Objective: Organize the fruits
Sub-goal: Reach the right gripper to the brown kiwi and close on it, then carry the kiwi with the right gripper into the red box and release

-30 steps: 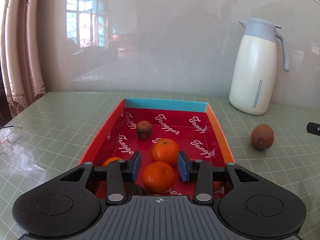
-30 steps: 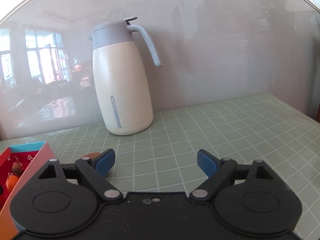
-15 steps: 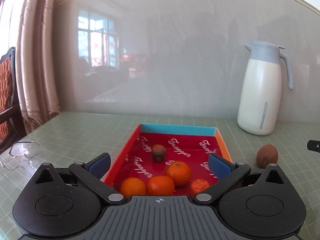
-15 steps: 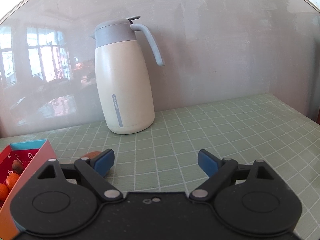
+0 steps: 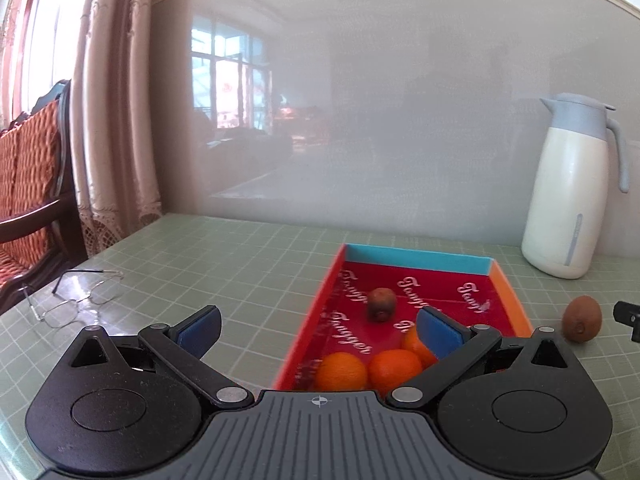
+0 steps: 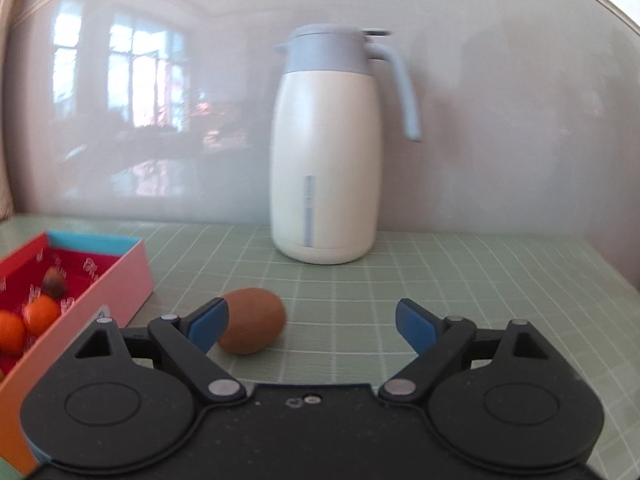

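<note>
Counter (image 5: 248, 264): pale green top with a light grid pattern, butts against a glossy wall at the back. Directly on it:
- red box (image 5: 516, 308), open top, blue far wall, orange right wall, sits roughly mid-counter. Fruit inside it.
- cream jug (image 5: 568, 200) with grey-blue lid and handle, upright, back right, close to the wall, beyond the box's far right corner.
- brown kiwi (image 5: 582, 319), loose on the surface just right of the box, not touching it, in front of the jug.
- wire-frame glasses (image 5: 76, 298), far left near the counter edge, well apart from the box.
</note>
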Action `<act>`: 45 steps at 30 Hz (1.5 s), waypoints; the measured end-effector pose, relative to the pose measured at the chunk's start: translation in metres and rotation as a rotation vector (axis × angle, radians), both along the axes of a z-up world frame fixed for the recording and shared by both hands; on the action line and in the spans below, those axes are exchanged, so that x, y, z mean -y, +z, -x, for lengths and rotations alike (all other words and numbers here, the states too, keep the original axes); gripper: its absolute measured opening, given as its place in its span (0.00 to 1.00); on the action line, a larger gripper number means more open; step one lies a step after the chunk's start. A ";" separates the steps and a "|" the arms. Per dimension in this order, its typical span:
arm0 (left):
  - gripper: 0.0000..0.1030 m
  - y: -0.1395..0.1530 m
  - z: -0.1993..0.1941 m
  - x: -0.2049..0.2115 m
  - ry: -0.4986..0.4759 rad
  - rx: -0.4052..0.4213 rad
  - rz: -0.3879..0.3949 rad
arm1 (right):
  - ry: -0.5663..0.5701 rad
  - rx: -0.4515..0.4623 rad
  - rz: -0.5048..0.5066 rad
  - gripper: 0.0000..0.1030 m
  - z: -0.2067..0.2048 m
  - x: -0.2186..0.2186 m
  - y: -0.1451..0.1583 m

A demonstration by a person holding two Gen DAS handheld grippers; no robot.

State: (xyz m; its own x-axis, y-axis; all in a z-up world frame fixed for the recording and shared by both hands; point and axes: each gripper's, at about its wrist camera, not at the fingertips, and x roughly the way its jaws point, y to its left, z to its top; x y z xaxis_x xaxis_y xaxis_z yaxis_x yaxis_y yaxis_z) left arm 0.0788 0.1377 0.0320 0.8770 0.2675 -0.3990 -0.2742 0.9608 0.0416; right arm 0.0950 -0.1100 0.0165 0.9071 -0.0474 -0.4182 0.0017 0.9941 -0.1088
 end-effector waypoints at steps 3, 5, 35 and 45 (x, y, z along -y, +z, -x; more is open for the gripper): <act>1.00 -0.001 0.001 -0.016 0.040 -0.006 0.009 | 0.026 -0.016 0.017 0.87 -0.005 -0.011 -0.004; 1.00 -0.002 0.001 -0.027 0.068 -0.010 0.019 | 0.038 -0.024 0.028 0.87 -0.008 -0.017 -0.006; 1.00 -0.009 0.006 -0.074 0.159 -0.029 0.034 | 0.083 -0.150 0.014 0.56 -0.033 -0.033 -0.011; 1.00 -0.007 0.008 -0.068 0.143 -0.033 0.024 | 0.191 -0.088 -0.022 0.56 -0.003 -0.058 0.015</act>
State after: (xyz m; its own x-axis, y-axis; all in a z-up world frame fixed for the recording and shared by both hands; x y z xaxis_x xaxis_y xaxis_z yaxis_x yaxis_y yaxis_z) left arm 0.0708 0.2053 0.0247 0.8169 0.3790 -0.4348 -0.4075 0.9127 0.0301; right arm 0.0977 -0.0518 0.0312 0.8585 0.1319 -0.4955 -0.1955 0.9775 -0.0785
